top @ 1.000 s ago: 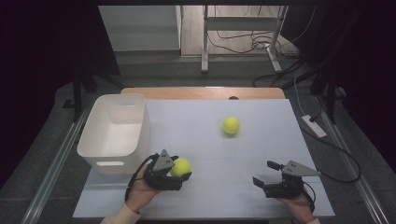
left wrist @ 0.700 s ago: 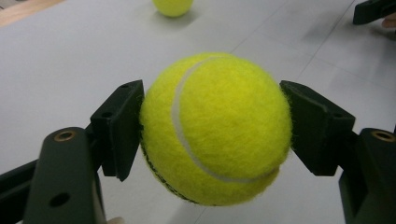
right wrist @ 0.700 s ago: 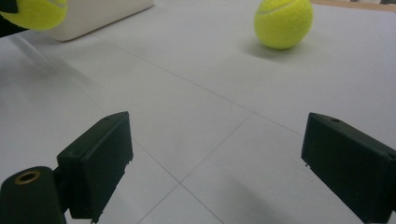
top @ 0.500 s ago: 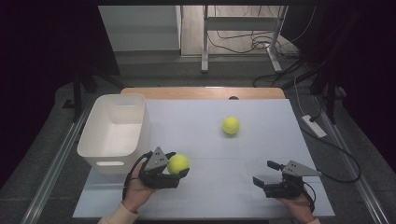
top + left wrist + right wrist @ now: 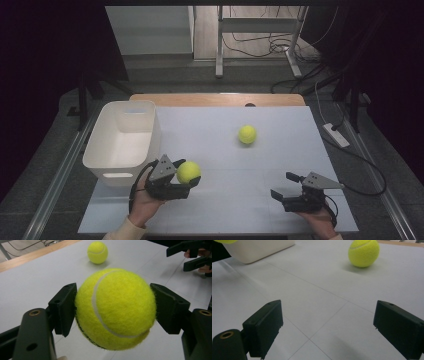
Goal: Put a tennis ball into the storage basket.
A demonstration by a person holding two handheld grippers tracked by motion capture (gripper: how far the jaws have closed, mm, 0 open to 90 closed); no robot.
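- The ball (image 5: 188, 172) you carry sits clamped between your left gripper (image 5: 186, 176)'s jaws, lifted off the table (image 5: 225, 200), just beside the tub (image 5: 122, 142).
- Judged step: carrying it to the tub. Next, swing toward ten o'clock, over the rim, then release.
- Your right gripper (image 5: 286, 186) rests at five o'clock, jaws spread and empty; the second ball (image 5: 247, 134) lies at one o'clock.

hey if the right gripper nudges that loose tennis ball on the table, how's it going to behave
The loose tennis ball is round and sits free on the flat white table, so it would likely roll off rather than slide. Its felt looks fuzzy, so probably grippy, not slippery. The right gripper, jaws open, should close from both sides.
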